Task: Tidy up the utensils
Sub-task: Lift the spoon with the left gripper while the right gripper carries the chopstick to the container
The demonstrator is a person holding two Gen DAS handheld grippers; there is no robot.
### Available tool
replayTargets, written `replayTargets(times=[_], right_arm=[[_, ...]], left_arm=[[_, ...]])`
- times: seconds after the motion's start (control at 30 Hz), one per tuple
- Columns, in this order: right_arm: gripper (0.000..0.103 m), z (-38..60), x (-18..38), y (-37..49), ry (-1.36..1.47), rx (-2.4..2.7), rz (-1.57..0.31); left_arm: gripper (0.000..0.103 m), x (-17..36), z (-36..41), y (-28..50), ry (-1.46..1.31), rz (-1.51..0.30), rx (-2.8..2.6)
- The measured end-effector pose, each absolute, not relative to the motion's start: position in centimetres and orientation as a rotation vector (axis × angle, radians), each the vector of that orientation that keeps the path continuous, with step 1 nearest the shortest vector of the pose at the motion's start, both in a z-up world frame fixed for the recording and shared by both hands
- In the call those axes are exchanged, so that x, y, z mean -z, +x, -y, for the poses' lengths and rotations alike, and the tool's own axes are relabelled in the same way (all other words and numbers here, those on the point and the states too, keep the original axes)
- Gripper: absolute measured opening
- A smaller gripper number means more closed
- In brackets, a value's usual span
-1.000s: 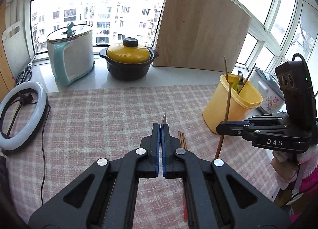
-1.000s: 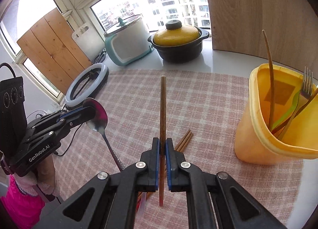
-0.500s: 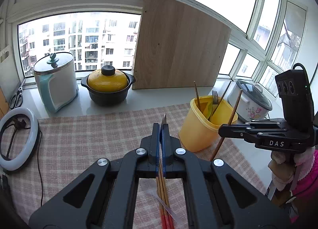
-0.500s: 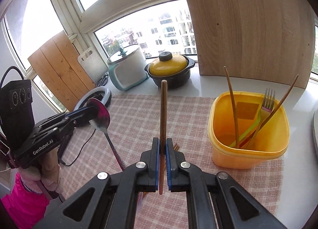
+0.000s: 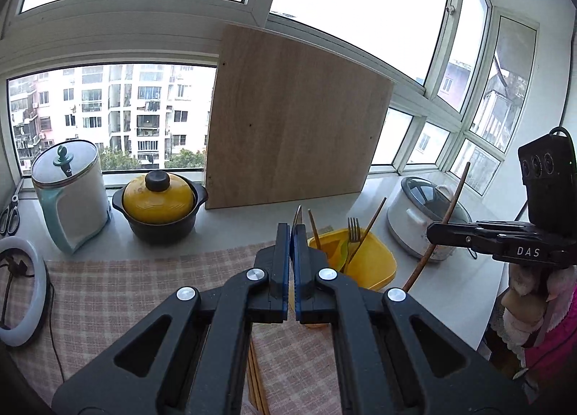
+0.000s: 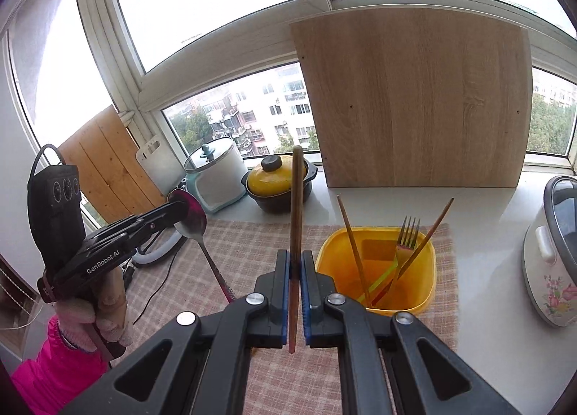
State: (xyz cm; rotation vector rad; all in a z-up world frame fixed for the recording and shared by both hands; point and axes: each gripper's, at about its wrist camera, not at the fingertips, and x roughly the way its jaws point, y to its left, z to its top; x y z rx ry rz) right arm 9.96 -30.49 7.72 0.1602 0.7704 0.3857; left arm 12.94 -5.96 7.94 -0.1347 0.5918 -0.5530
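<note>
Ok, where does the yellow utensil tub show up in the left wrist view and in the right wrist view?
Left wrist view: the yellow utensil tub sits just right of centre, partly hidden behind the left tongs.
Right wrist view: the tub is right of centre, beside the right tongs, seen from above.
Shared landmark: the wooden board leaning at the window behind it.
</note>
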Motion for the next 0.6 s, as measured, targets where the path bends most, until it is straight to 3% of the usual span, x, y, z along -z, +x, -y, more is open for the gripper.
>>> replayTargets(times=[0.6], right_arm=[[0.003,35.7,-9.6,13.3,0.162,-0.214,-0.694]], left_arm=[[0.0,-7.8,12.3,18.7,-0.141,-0.601,0.534]])
